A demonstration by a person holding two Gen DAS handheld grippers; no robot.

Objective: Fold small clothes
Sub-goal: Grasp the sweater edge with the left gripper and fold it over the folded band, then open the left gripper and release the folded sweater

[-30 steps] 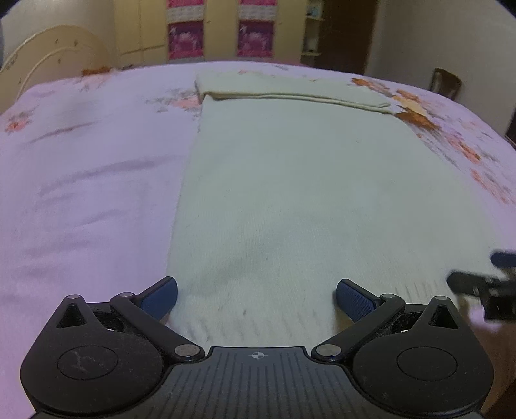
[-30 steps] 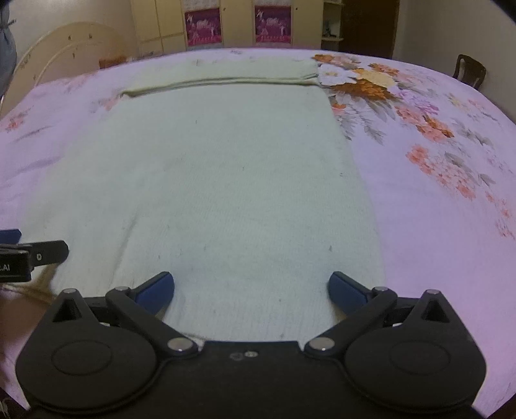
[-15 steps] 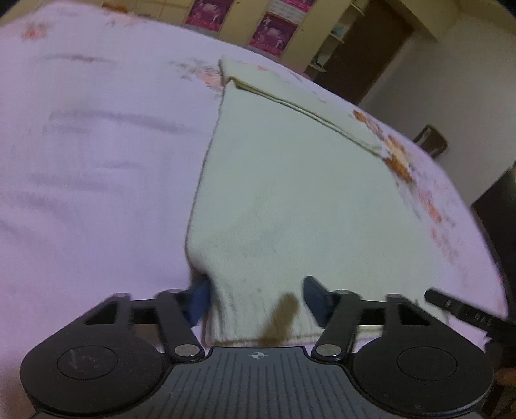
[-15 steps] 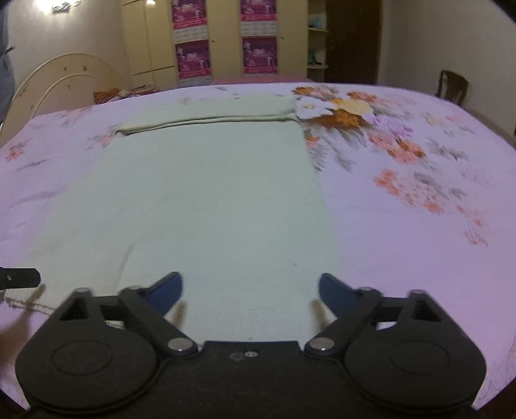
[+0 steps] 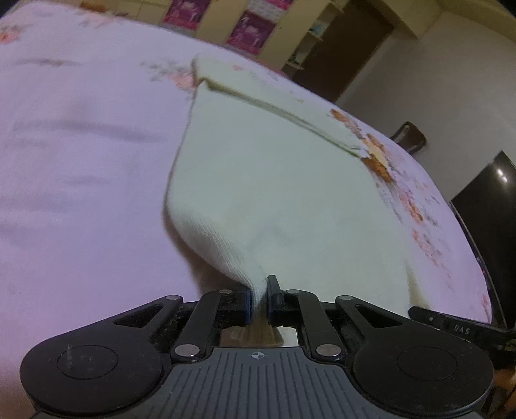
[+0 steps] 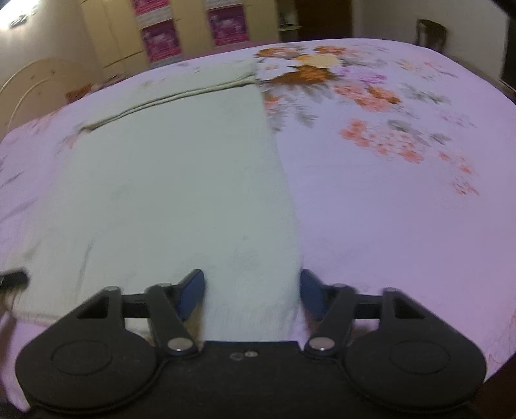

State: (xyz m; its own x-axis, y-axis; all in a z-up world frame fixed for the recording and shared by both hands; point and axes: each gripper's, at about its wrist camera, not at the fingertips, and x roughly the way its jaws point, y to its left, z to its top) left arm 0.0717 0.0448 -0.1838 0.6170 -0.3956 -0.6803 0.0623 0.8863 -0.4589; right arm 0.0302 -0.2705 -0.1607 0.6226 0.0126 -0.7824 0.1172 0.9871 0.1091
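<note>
A cream knit garment (image 5: 277, 180) lies spread on the bed, its far end folded over into a narrow band. My left gripper (image 5: 258, 298) is shut on the garment's near left corner and lifts it off the sheet. In the right wrist view the garment (image 6: 167, 193) lies flat. My right gripper (image 6: 251, 293) is partly open, its fingers astride the near right corner, the right fingertip (image 6: 311, 291) just outside the edge. The right gripper's tip shows at the left wrist view's lower right (image 5: 451, 325).
The bed has a lilac sheet (image 5: 74, 180) with an orange flower print (image 6: 322, 74) on its right side. A dark chair (image 6: 430, 30) and a dark door stand beyond the bed. A cream headboard (image 6: 35, 80) and wardrobes are at the far left.
My left gripper has closed on the garment's near left corner and raised it. My right gripper has narrowed around the near right corner.
</note>
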